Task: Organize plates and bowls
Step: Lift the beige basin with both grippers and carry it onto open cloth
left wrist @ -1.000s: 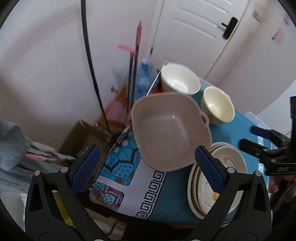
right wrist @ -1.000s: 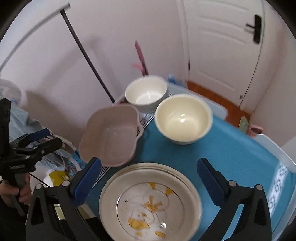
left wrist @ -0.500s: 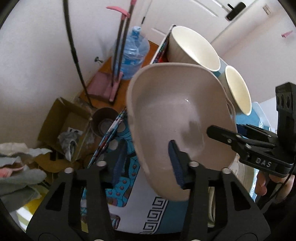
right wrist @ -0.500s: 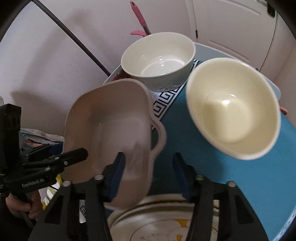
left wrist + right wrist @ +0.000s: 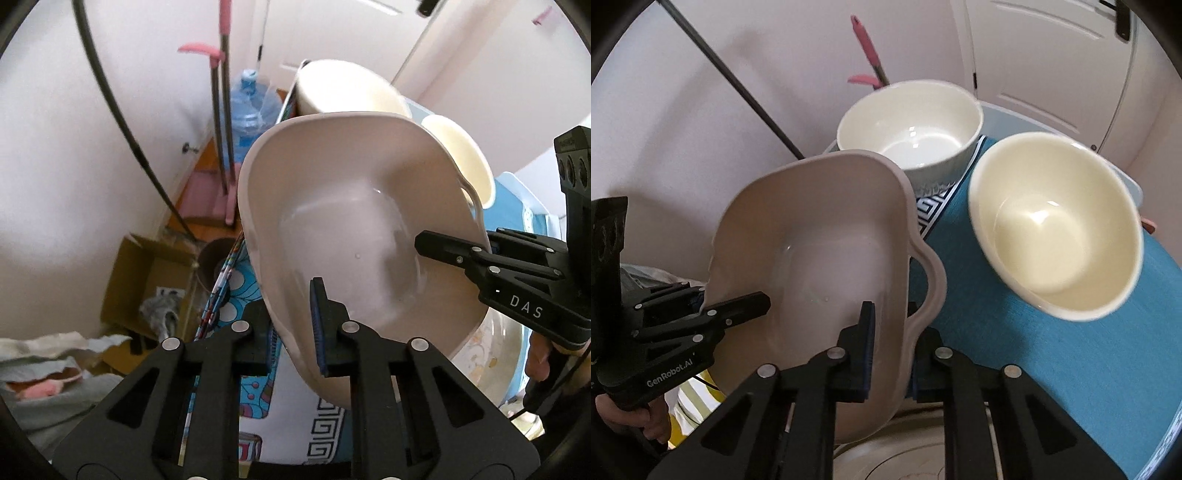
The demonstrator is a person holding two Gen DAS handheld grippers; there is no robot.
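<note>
A: Where does the beige handled dish [image 5: 354, 236] sit against the fingers?

B: Its wall runs between both pairs. The left gripper [image 5: 293, 325] pinches the near rim — one blue pad inside the basin, the other outside, under the wall. The right gripper [image 5: 888, 350] does the same on the opposite side, just beside the looped handle [image 5: 929, 280], one finger [image 5: 866, 332] inside and one outside.

A: So both are closed on it?

B: Yes, each pair is narrowed down onto the dish wall. In the right wrist view the left gripper's inner finger lies across the inside of the dish, and the left view shows the right one likewise.

A: And the dish itself?

B: Tilted, above the edge of the blue tablecloth [image 5: 1052, 350], partly over the patterned plates [image 5: 491, 350], whose rim shows beneath it. Whether it touches them I cannot tell.

A: The other bowls?

B: A white bowl [image 5: 910, 125] stands beyond the dish, a cream bowl [image 5: 1056, 225] beside that on the cloth — both apart from the grippers.
</note>
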